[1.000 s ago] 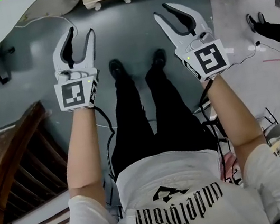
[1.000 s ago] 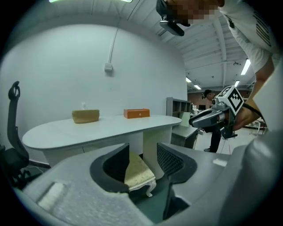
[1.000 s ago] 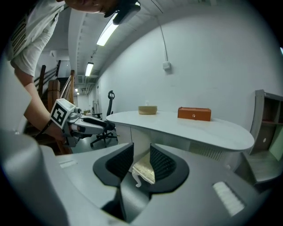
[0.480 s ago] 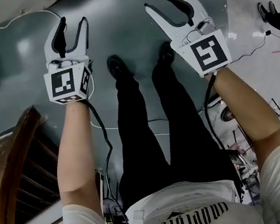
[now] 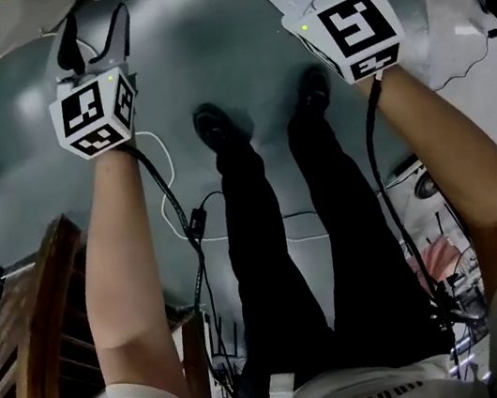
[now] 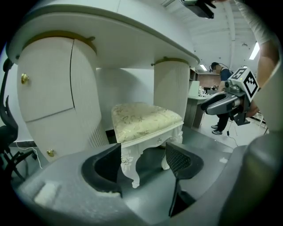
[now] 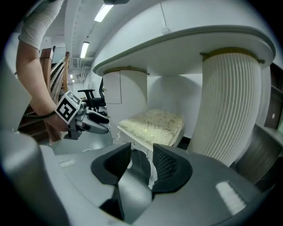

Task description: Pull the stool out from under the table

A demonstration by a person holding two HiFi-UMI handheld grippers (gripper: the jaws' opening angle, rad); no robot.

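- Fingers [image 6: 179,159] of the left gripper [image 6: 143,149] stand spread, having just opened wider. A corner leg of the stool [image 6: 146,121] shows between them, untouched.
- Fingers [image 7: 166,165] of the right gripper [image 7: 142,148] are apart too, having just been opening. A stool leg shows in their gap, unpinched.
- The stool stands upright, seat up, under the white table [image 6: 132,26] between its ribbed pedestals [image 6: 170,88]. Its long axis cannot be told.

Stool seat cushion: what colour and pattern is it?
The cushion is cream with a faint gold leafy scroll pattern; it shows best in the left gripper view.
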